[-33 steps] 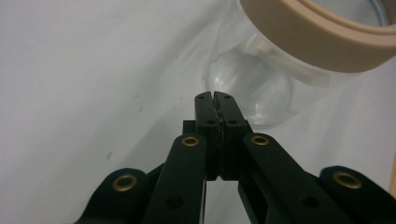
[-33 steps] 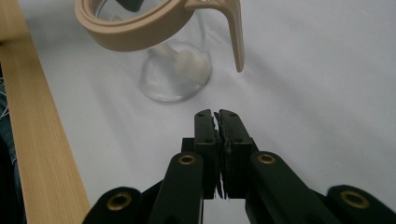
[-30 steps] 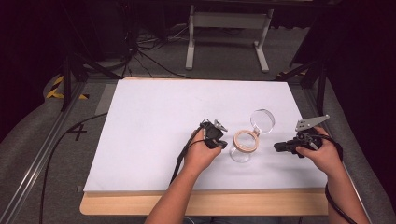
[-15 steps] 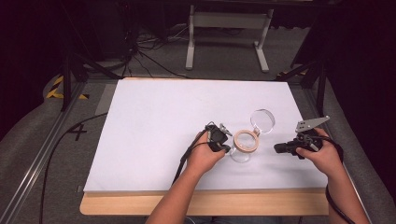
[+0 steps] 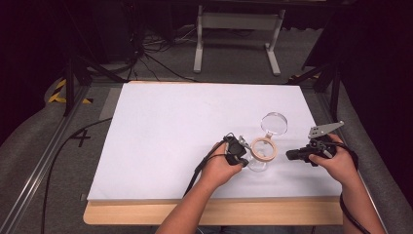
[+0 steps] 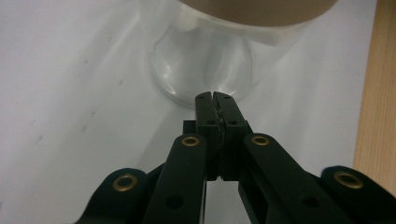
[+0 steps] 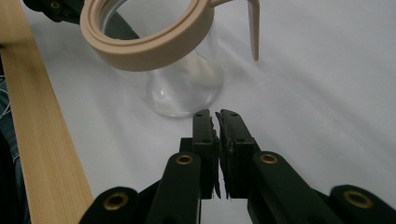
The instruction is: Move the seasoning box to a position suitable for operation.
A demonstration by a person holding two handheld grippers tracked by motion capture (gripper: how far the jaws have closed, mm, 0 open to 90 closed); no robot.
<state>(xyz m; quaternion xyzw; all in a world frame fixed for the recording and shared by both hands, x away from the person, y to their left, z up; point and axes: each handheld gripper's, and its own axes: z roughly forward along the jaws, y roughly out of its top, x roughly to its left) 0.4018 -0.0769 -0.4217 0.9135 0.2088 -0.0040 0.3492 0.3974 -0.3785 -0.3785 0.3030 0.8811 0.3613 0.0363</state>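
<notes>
The clear jar [image 5: 259, 161] with its tan collar [image 7: 144, 35] stands on the white bench [image 5: 160, 126], lid [image 5: 273, 123] lying just beyond. Both the left hand-held gripper [image 6: 215, 100] and right hand-held gripper [image 7: 215, 116] flank it, jaws together and empty. It looks like an approach; next, probably, one must open to grasp.

Both tongs are black: the left tongs [image 6: 215, 100] and right tongs [image 7: 215, 116] have brass-ringed rivets, a trailing black cable, and a grey three-cornered plate [image 5: 324, 129] on the right. Forearms bare.
</notes>
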